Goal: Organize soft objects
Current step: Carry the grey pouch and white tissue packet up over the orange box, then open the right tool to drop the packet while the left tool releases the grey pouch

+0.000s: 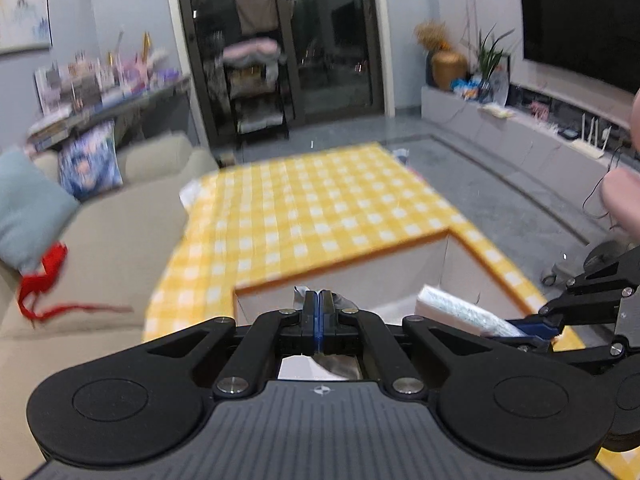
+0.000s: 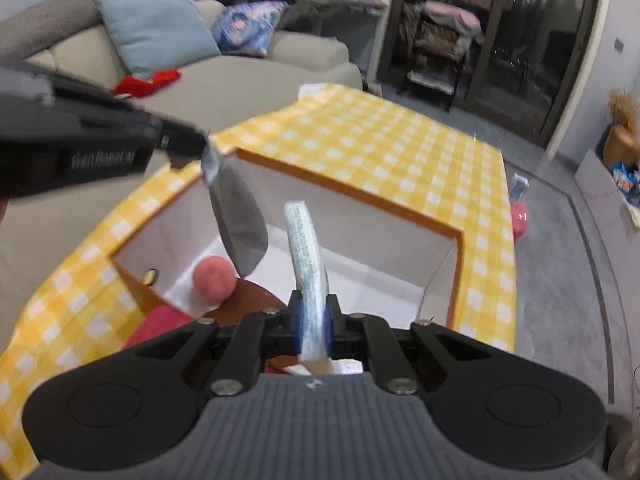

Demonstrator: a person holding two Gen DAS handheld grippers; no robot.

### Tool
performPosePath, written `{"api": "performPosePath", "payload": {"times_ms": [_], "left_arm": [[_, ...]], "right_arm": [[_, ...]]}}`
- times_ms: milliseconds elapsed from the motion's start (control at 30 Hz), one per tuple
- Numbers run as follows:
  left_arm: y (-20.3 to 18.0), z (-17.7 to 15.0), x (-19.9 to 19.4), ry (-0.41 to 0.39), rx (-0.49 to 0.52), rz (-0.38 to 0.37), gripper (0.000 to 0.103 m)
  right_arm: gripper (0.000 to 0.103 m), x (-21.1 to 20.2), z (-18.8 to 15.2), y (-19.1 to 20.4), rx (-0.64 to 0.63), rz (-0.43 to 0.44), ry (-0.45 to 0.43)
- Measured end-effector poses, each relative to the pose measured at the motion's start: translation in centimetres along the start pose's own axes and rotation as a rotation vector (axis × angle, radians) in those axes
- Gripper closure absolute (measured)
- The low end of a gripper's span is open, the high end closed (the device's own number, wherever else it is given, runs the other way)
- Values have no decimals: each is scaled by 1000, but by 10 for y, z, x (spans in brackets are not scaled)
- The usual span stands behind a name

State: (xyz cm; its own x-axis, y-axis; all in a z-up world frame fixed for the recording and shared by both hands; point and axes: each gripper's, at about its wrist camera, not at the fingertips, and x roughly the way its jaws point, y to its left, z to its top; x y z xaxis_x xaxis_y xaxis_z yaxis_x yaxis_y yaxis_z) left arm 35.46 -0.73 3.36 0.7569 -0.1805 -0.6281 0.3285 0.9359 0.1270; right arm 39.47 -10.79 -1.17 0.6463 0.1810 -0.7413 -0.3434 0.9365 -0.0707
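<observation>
Indoors | yellow checked tablecloth (image 1: pixel 320 200) | beige sofa (image 2: pixel 240 84) | dark glass doors (image 1: pixel 280 40)

I see a limp grey cloth (image 2: pixel 236 216) hanging in the air over the open white box (image 2: pixel 360 216), pinched by its top corner, its lower end drooping down to a rounded tip just above the box floor. Beside it, a white packet with fine printed text (image 2: pixel 306 264) stands almost upright over the same box, clamped at its lower end and leaning slightly away from me. Down inside the box, I can make out a pink ball (image 2: pixel 213 278) resting on the floor near the left wall. The box is sunk into the desk, edged in orange, with the yellow checked tablecloth (image 2: pixel 380 136) around it.
</observation>
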Motion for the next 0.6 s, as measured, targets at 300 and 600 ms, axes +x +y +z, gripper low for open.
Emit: {"api": "performPosePath", "payload": {"times_ms": [300, 600], "left_arm": [[-7, -23, 54, 143, -29, -11, 103], [-8, -21, 57, 192, -63, -2, 70]], "right_arm": [[95, 61, -4, -4, -10, -36, 123], [67, 64, -2, 0, -43, -51, 141]]}}
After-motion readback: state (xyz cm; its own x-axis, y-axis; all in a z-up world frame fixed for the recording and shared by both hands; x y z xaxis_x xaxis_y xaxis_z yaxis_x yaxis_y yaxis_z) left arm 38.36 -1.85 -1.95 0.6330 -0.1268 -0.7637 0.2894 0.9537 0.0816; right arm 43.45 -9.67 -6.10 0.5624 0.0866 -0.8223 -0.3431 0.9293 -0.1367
